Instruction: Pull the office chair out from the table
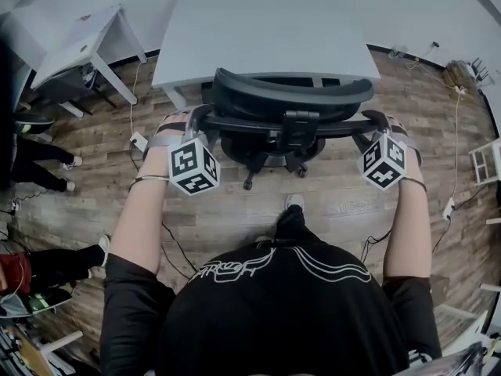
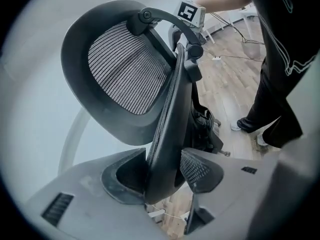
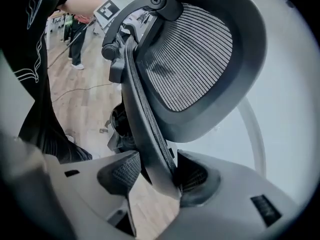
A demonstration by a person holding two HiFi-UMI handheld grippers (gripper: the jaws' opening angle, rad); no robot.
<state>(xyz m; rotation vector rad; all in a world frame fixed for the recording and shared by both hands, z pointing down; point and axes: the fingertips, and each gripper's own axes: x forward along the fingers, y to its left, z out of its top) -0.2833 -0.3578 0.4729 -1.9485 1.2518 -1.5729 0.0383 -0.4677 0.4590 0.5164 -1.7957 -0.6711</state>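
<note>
Both forearms extend forward, and each gripper angles downward. Count: two grippers, one chair, one table. The left gripper (image 2: 163, 177) pinches the left backrest edge of the office chair (image 1: 290, 100) between its jaws. The right gripper (image 3: 159, 176) pinches the right edge likewise. The chair is black, with a mesh backrest and a curved headrest above the jaws. The white table (image 1: 258, 30) lies just beyond the jaws, close to the chair.

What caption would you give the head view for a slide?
Left gripper and right gripper clamp the office chair by its backrest, facing the grey table.
</note>
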